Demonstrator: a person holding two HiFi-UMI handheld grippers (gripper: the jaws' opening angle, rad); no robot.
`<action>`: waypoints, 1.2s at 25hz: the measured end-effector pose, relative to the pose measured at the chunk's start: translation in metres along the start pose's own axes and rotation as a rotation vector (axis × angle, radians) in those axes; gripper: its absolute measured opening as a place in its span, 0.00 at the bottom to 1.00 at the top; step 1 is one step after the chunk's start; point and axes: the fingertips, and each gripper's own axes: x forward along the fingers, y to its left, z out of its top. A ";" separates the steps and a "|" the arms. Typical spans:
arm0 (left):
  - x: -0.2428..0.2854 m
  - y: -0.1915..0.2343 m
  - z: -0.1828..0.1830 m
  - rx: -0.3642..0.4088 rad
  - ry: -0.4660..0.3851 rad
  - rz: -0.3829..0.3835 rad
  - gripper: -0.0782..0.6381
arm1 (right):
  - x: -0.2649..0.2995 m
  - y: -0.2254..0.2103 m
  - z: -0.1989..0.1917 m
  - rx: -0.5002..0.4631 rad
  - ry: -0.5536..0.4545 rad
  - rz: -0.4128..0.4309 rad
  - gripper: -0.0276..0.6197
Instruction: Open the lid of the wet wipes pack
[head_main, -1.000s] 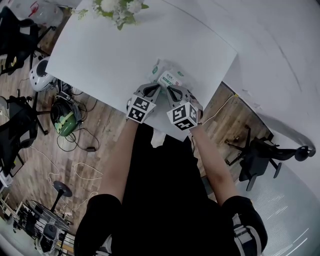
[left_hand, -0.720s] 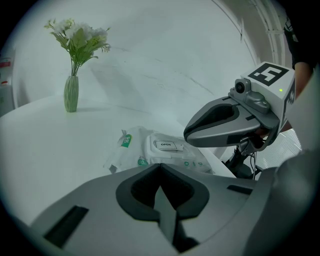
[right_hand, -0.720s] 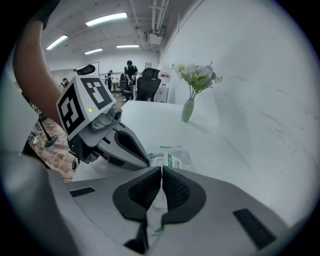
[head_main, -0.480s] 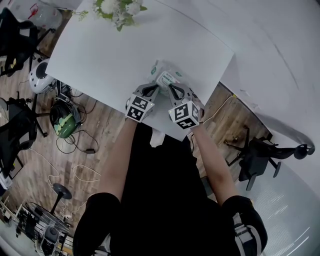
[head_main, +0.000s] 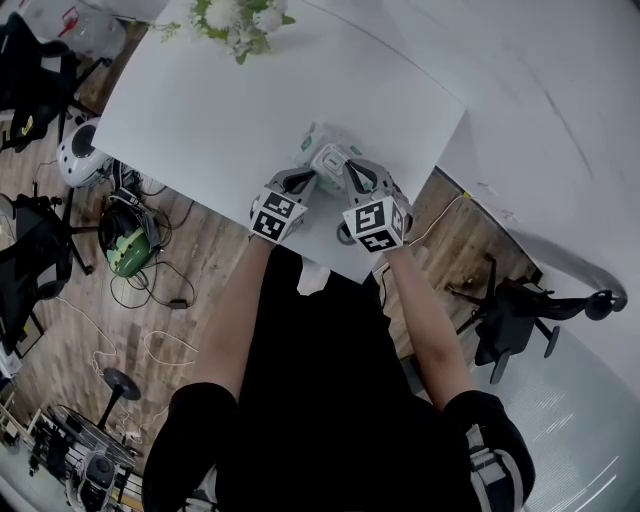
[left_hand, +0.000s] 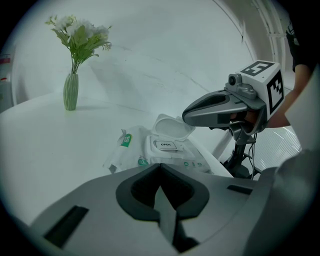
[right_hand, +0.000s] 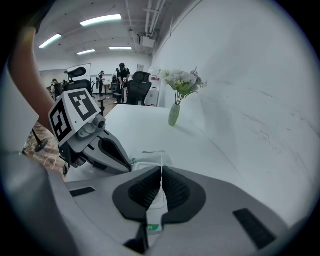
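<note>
The wet wipes pack (head_main: 322, 150) lies on the white table (head_main: 200, 110) near its front edge. In the left gripper view the pack (left_hand: 172, 154) shows an "OPEN" label, and its round white lid (left_hand: 172, 126) stands flipped up. My right gripper (head_main: 345, 165) is over the pack, its tip (left_hand: 186, 116) at the lid's edge. Its jaws (right_hand: 161, 170) are nearly together, with a thin white piece (right_hand: 156, 205) pinched between them. My left gripper (head_main: 308, 178) is shut (left_hand: 160, 167) at the pack's near side. Its jaws hide whether it touches the wrapper.
A green vase of white flowers (head_main: 235, 15) stands at the table's far side, well away from the pack. The table's front edge runs just below both grippers. Office chairs (head_main: 510, 310), cables and a green helmet (head_main: 130, 245) are on the wooden floor.
My right gripper has risen and drawn slightly back toward the person, bringing the lid up with it. The left gripper and the pack have stayed where they were.
</note>
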 end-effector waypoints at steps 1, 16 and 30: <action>0.001 0.000 0.001 0.000 0.000 0.000 0.14 | 0.000 -0.003 0.000 0.001 -0.002 -0.006 0.08; 0.004 0.000 0.002 0.005 -0.001 0.004 0.14 | 0.013 -0.046 -0.010 0.020 -0.010 -0.085 0.10; 0.006 0.003 -0.002 0.004 -0.003 0.011 0.14 | 0.030 -0.064 -0.024 0.027 -0.002 -0.141 0.11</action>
